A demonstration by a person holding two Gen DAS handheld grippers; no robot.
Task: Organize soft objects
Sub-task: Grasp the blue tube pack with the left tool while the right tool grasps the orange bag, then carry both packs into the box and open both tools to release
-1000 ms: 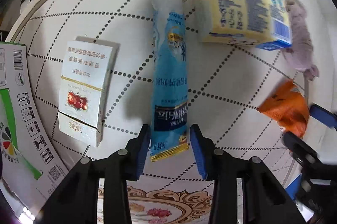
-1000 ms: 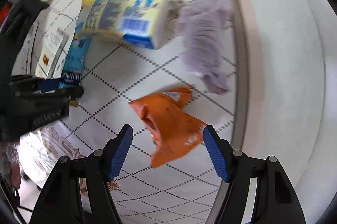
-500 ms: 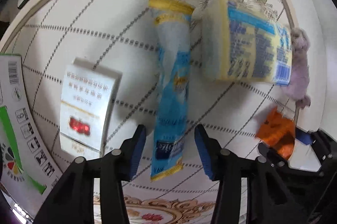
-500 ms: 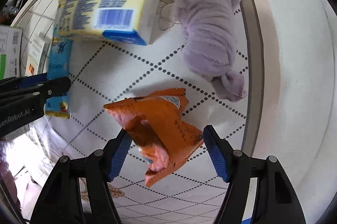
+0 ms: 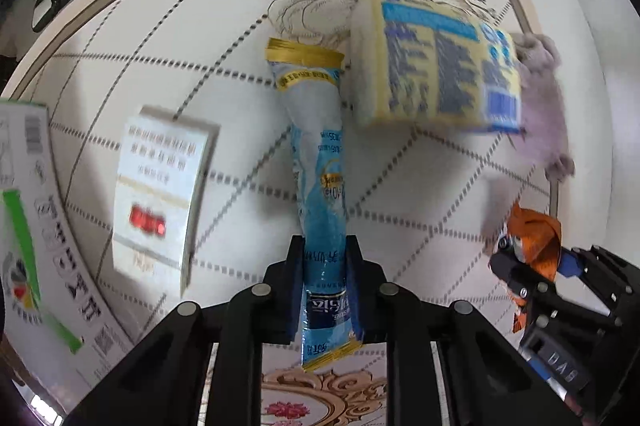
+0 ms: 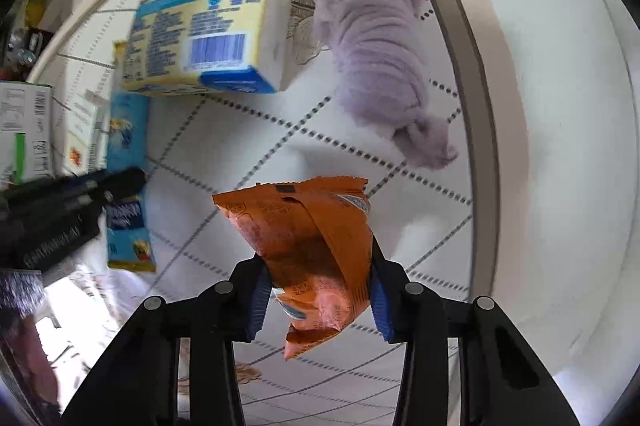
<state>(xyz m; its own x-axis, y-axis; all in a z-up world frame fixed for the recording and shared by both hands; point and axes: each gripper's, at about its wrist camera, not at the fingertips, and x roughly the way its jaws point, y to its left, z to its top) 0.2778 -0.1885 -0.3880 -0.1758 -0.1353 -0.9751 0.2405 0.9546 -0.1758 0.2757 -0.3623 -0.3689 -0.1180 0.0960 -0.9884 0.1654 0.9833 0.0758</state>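
Soft packages lie spread over a tablecloth (image 5: 400, 193) printed with dotted diamonds and flowers. Clamped on the long blue sachet (image 5: 320, 177), the left gripper (image 5: 324, 290) pinches it near its dark lower end; the sachet's gold-sealed top points toward the far edge of the table. The right gripper (image 6: 316, 298) is clenched on the crumpled orange snack bag (image 6: 308, 242), whose lower tip hangs below the fingers (image 6: 256, 302).

Just beside the sachet's top sits a yellow-and-blue tissue pack (image 5: 436, 73), close to the floral print near the far edge. A lavender plush toy (image 6: 384, 61) lies next to that pack, by the tablecloth's beige border toward the right edge. In the right wrist view the toy and the tissue pack stand near each other; whether they touch I cannot tell.

On the left of the sachet a white box with a red emblem (image 5: 160, 185) rests flat, and a white carton with a green stripe (image 5: 24, 226) lies at the left edge.
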